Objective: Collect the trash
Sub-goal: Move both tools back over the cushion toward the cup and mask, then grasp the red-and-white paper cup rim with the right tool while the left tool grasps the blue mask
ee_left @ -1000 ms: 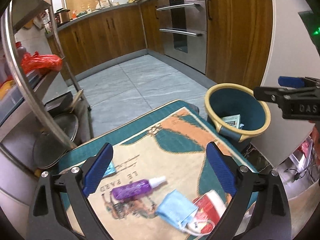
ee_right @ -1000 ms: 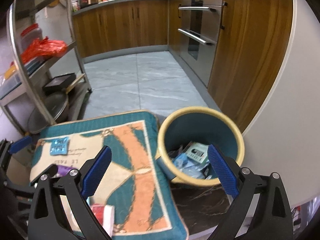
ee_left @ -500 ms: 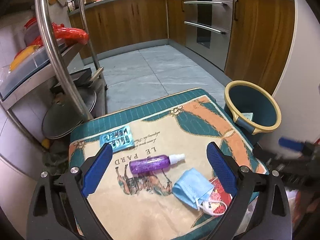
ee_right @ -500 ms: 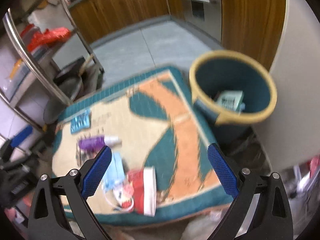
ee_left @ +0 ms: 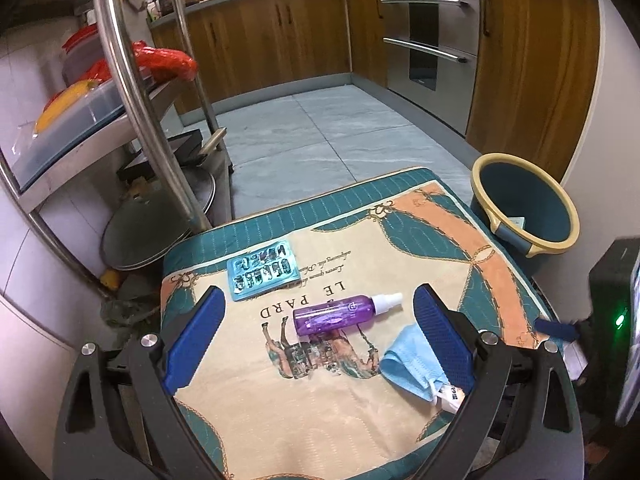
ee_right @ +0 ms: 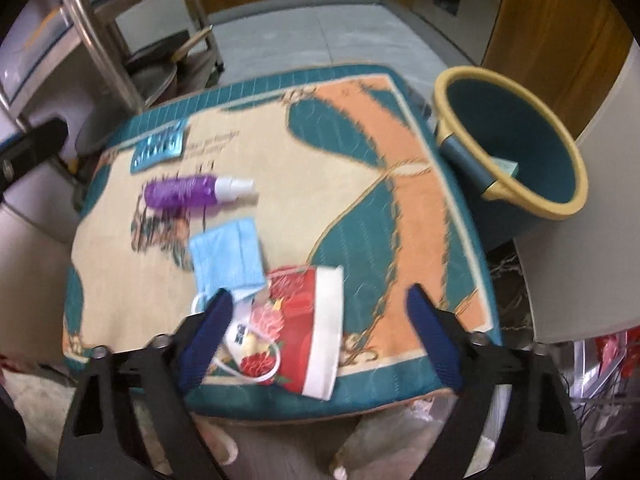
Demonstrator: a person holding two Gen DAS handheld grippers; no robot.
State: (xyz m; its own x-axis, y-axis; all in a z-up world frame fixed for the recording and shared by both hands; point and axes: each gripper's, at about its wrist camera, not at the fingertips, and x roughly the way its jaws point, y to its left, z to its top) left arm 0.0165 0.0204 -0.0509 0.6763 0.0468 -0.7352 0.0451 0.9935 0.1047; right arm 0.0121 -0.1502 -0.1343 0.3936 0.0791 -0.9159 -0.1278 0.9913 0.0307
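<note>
The right claw is coming down over the near edge of the cushion, its jaws closing, with the red flowered packet lying between them but not yet pinched. A second ago it was hanging over the bin with the jaws spread wider; now it is pointing steeply at the packet and the white-looped mask beside it, so the drop-off looks done and a fresh pickup is starting. The left claw is standing with its jaws apart and holding nothing, having slid across so that the purple spray bottle is sitting between its fingers. The blue face mask is lying just beside the packet, and the blue blister pack is resting near the far left corner. The bin is standing on the floor just off the cushion's right side, with something pale already inside. Four pieces are waiting to be collected.
</note>
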